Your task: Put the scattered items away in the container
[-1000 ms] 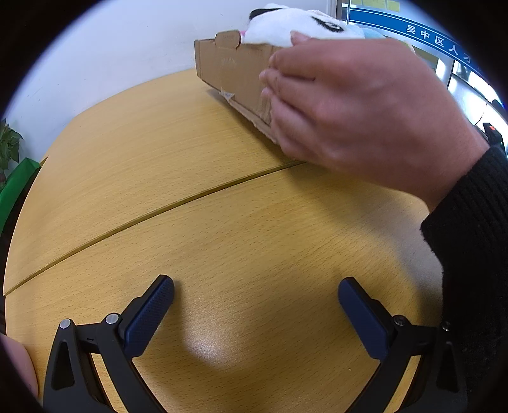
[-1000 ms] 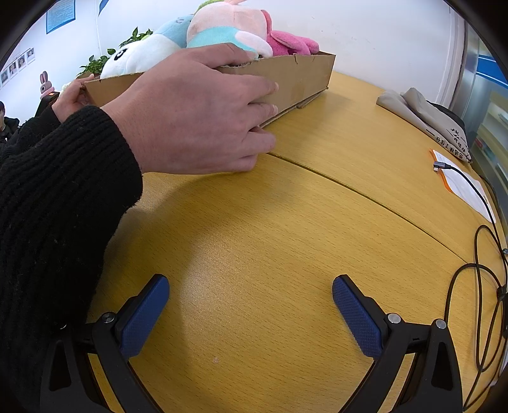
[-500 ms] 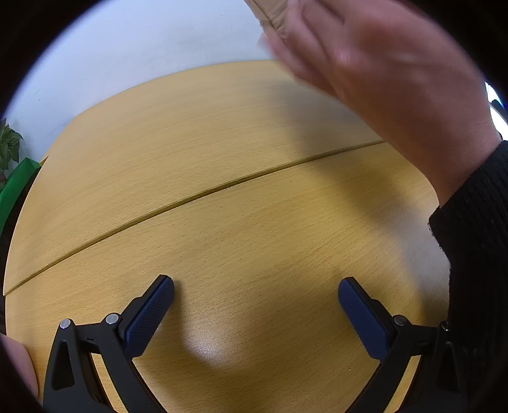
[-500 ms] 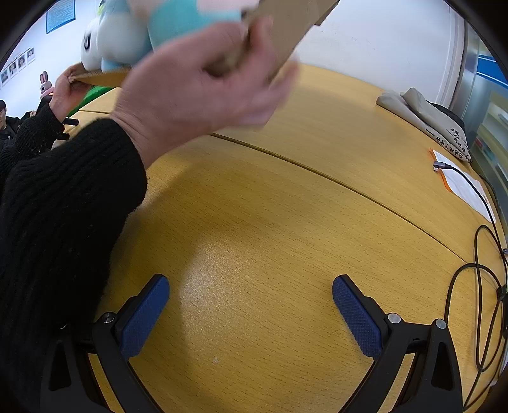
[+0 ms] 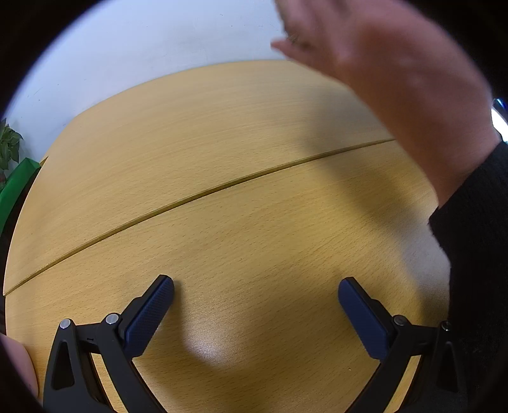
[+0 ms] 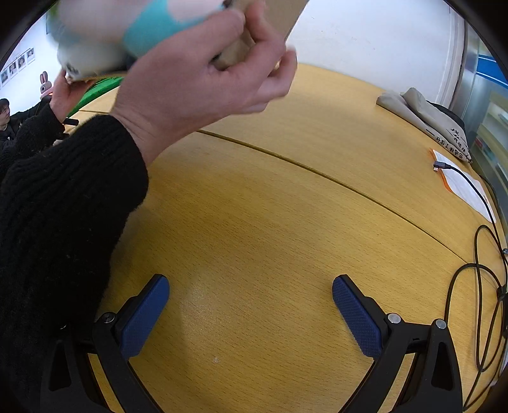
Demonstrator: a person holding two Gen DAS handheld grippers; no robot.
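A person's bare hands [image 6: 203, 82] hold a cardboard box [image 6: 282, 16] up in the air above the wooden table [image 6: 254, 206], tilted, with blurred plush toys [image 6: 127, 35] in white, teal and pink in it. In the left wrist view only one hand [image 5: 397, 73] shows, with the box out of frame. My left gripper [image 5: 255, 292] is open and empty, low over the table. My right gripper [image 6: 250, 289] is open and empty, low over the table.
A folded grey cloth bag [image 6: 425, 114], a paper sheet [image 6: 466, 181] and a black cable [image 6: 479, 263] lie at the table's right. A green object [image 5: 16, 178] and a plant [image 5: 9, 146] are past the left edge. Another seated person [image 6: 6, 117] is at far left.
The hands lifted the box of plush toys off the table and raised and tilted it. Both grippers stayed still and open.
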